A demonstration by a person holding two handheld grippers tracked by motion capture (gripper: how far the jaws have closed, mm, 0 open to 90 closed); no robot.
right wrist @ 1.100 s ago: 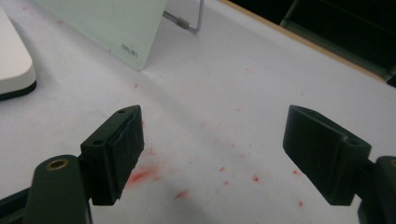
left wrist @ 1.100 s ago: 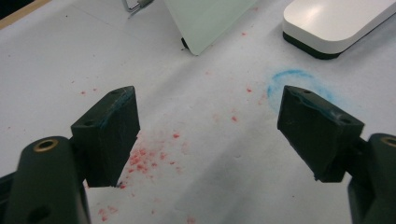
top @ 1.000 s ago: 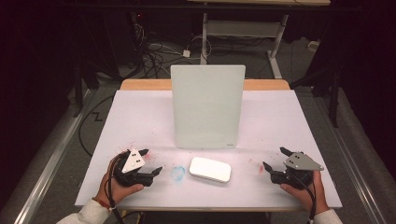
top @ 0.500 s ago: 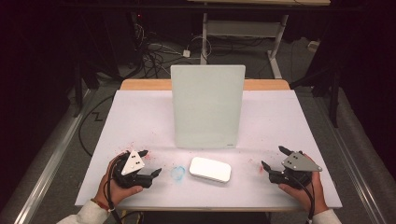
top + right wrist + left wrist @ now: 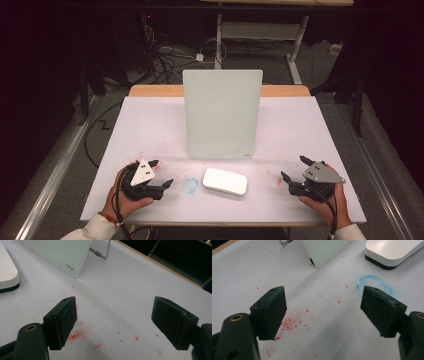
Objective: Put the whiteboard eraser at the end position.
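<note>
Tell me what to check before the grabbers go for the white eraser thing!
1. Left gripper jaws open: ok, wide apart and holding nothing.
2. Right gripper jaws open: ok, also holding nothing.
3. White eraser block free to reach: ok, it lies flat between the grippers, touching neither.
4. Upright glass board out of the way: ok, it stands behind the block, apart from it.
5. Table cover clean: not ok, red specks and a blue ring mark show.
6. Block's weight: cannot tell.
</note>
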